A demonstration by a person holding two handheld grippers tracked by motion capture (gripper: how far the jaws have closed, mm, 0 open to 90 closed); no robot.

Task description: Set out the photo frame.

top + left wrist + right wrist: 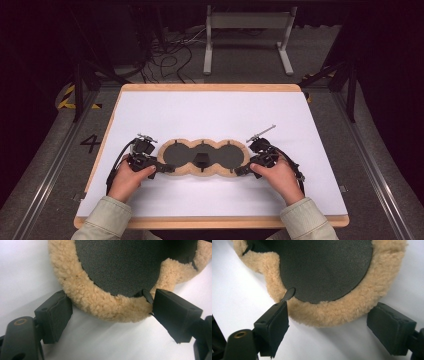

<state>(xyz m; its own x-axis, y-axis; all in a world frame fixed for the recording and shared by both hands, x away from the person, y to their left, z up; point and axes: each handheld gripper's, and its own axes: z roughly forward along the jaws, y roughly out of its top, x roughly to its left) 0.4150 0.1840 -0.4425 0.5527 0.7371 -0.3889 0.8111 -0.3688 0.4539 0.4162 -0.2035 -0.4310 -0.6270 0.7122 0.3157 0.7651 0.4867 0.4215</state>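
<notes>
white table top (210, 115) lying under fleece-edged three-lobed pad (202, 172), pad sitting near front centre. left gripper (167, 168) gaping open around left lobe rim; right gripper (239, 170) gaping open around right lobe rim.

you work at a white surface (215, 115) with a pale wooden rim, standing on a grey floor (45, 165). beyond its far edge a grey metal frame (248, 37) rests on two feet, and black cables (167, 60) tangle on the floor left of it. yellow-black hazard tape (67, 97) and a painted 4 (90, 143) lie off the left edge. the room behind is dark.
</notes>
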